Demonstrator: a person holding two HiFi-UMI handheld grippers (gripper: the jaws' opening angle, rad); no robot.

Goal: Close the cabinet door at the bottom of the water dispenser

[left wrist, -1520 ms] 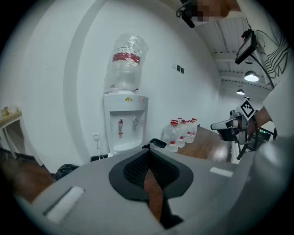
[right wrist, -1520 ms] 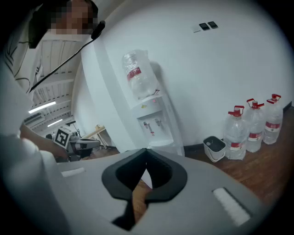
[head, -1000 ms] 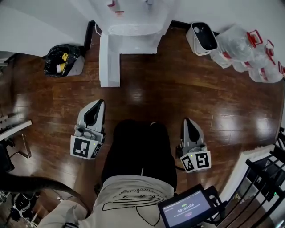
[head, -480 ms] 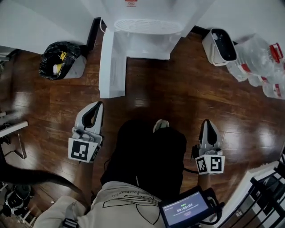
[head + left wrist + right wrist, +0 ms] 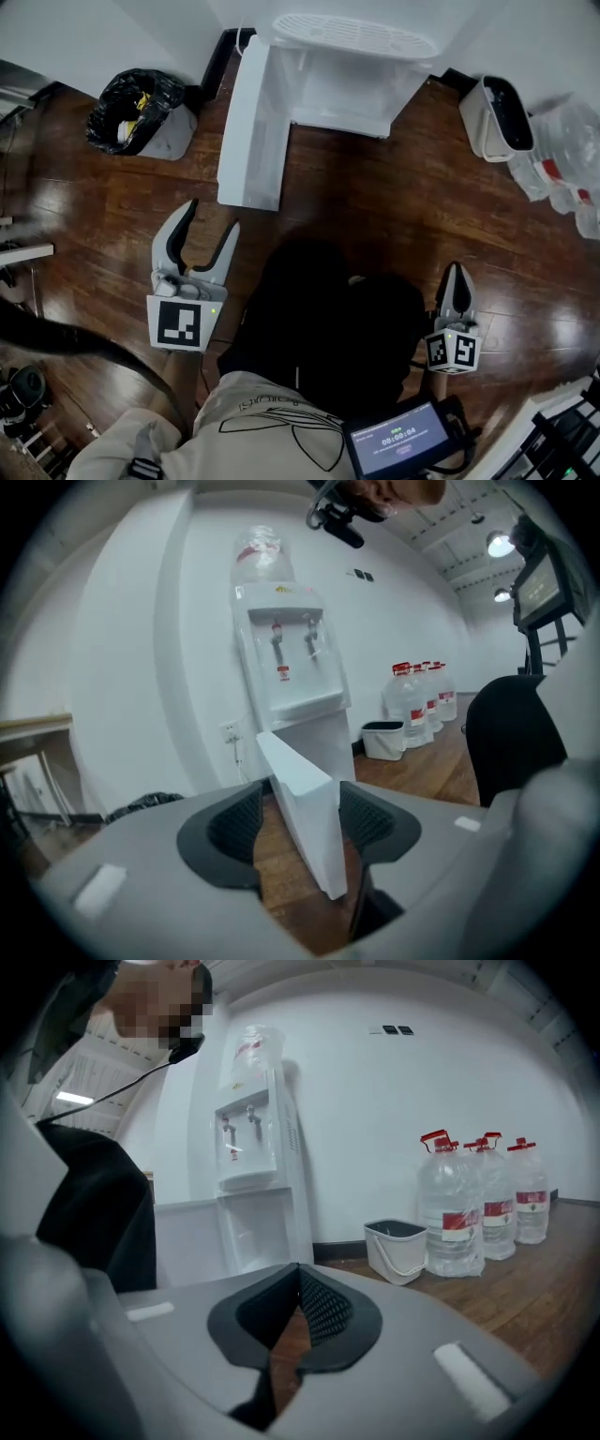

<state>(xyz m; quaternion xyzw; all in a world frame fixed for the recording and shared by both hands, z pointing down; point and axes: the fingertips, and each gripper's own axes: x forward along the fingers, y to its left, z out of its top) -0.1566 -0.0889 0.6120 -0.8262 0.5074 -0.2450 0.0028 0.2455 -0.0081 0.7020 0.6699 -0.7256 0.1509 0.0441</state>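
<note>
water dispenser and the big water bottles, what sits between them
A small white bin, open at the top; the right gripper view shows it most clearly.

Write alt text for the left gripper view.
The left gripper, jaws opening, frames the free edge of the white cabinet door, which is swung open from the base of a water dispenser against a white wall; the pads do not press it. Water jugs and a bin stand at right.

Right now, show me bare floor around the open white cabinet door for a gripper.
Bare wooden floor: between the open white cabinet door and the small white plastic bin, and between the door and the black-bagged rubbish bin. Crowded: around the clear water jugs.
</note>
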